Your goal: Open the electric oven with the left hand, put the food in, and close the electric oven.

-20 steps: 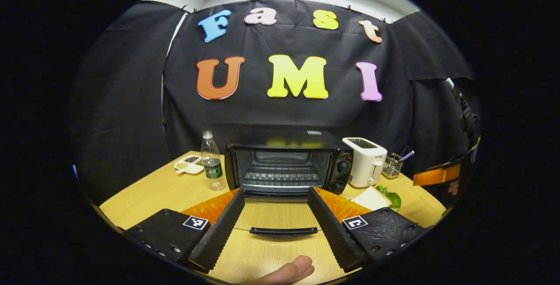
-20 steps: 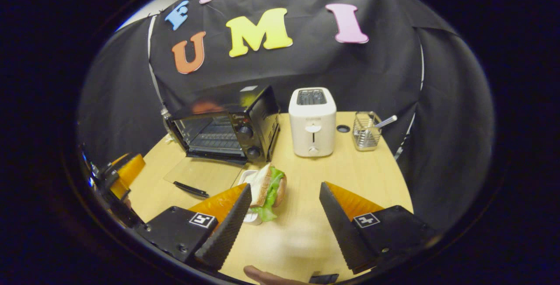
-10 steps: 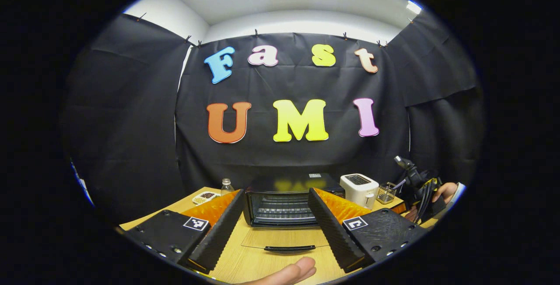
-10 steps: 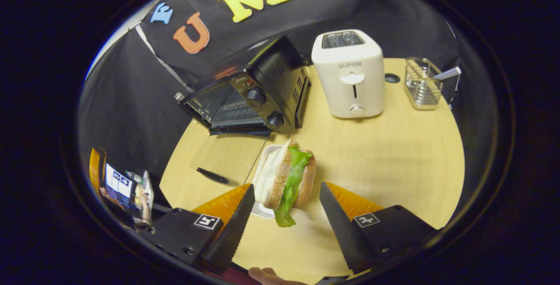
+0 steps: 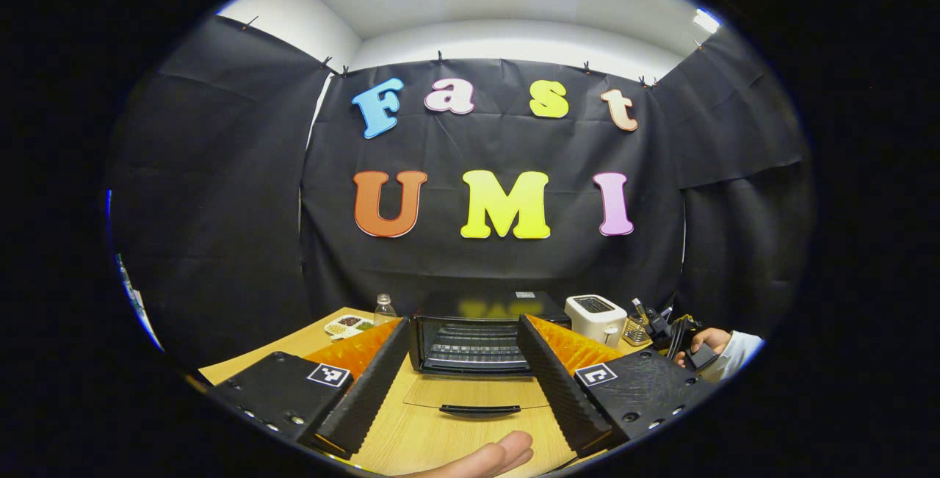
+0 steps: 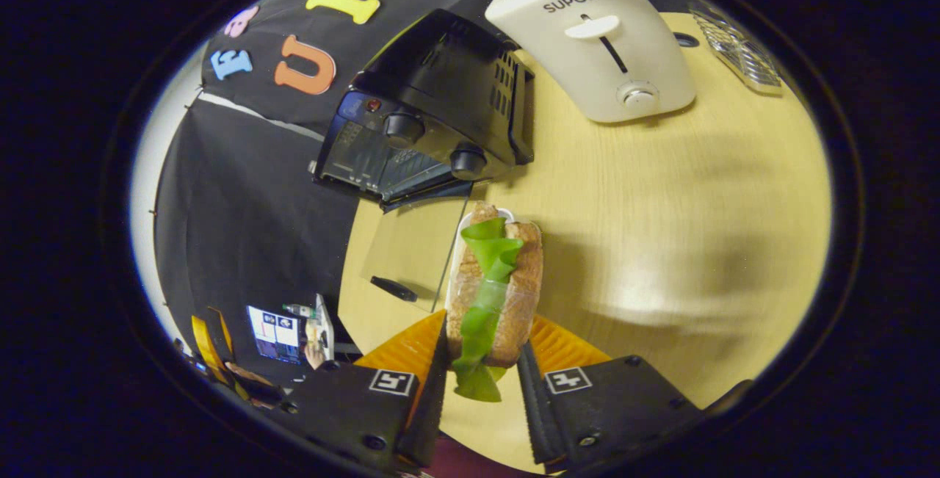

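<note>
1. Light wooden table [image 6: 661, 192], grain running across the top.
2. Black electric oven [image 5: 477, 324] stands on it, glass door [image 5: 477, 393] dropped flat onto the wood.
3. White toaster [image 6: 595, 37] just beside the oven (wire caddy [image 6: 734, 45] further along).
4. Water bottle [image 5: 382, 309] and snack dish [image 5: 347, 326] at the oven's other side.
5. Sandwich [image 6: 493, 287] over a small white tray [image 6: 457, 243].

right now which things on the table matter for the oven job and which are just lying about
For the job:
- electric oven, door open flat
- sandwich, gripped by the right hand-held gripper
- left hand-held gripper, open

Lying about:
- toaster
- water bottle
- snack dish
- wire utensil rack
</note>
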Demonstrator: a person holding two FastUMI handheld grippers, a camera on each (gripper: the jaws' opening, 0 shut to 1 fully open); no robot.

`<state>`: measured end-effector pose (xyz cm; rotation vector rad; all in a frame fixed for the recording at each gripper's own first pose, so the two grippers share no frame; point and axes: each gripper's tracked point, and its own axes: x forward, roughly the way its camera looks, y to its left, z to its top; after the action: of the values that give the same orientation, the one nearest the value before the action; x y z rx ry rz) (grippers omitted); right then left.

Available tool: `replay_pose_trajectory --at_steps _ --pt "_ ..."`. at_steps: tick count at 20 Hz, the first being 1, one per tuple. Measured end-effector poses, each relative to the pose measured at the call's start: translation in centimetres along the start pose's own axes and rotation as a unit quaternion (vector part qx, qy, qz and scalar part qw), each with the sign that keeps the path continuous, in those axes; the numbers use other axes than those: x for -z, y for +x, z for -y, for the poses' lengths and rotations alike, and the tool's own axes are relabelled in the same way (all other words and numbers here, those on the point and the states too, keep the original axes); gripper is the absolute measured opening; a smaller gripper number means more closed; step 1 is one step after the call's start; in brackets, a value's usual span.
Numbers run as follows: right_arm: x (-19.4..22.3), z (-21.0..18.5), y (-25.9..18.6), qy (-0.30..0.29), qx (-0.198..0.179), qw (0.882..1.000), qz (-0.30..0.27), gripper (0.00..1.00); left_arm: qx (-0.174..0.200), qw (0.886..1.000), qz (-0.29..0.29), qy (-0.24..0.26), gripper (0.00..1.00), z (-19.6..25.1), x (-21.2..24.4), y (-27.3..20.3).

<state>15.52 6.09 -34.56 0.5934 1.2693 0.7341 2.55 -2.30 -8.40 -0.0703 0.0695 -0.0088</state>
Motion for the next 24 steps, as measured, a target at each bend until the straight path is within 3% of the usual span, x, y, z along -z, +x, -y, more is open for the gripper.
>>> replay_pose_trajectory --at_steps 1,4,5,6,10,15,24 --pt "0.0 -0.2 0.0 0.006 0.0 1.0 0.005 0.44 -0.002 1.0 -0.003 0.003 0.95 -0.1 0.1 -0.2" --pt "0.2 -0.6 -0.5 0.026 0.006 0.999 0.023 0.42 0.002 1.0 0.0 0.013 0.94 -0.1 -0.1 -1.0" --pt "0.7 -1.1 -1.0 0.03 0.008 0.999 0.033 0.34 0.008 1.0 0.002 0.015 0.94 0.0 -0.1 -1.3" --pt "1.0 -1.4 -1.6 0.031 0.011 0.999 0.044 0.43 0.013 1.0 0.004 0.016 0.94 -0.1 -0.1 -1.7" --pt "1.2 -2.9 -3.1 0.051 0.029 0.992 0.108 0.43 0.033 0.999 -0.002 0.011 0.94 -0.6 0.9 -2.5" --pt "3.4 -7.3 -2.7 0.072 -0.005 0.985 0.157 0.42 0.053 0.999 -0.006 -0.001 0.94 -2.3 1.5 -2.9" --pt "2.7 -14.7 4.2 0.112 -0.056 0.966 0.226 0.42 0.024 1.0 -0.004 -0.008 0.94 -8.0 1.8 -3.6"
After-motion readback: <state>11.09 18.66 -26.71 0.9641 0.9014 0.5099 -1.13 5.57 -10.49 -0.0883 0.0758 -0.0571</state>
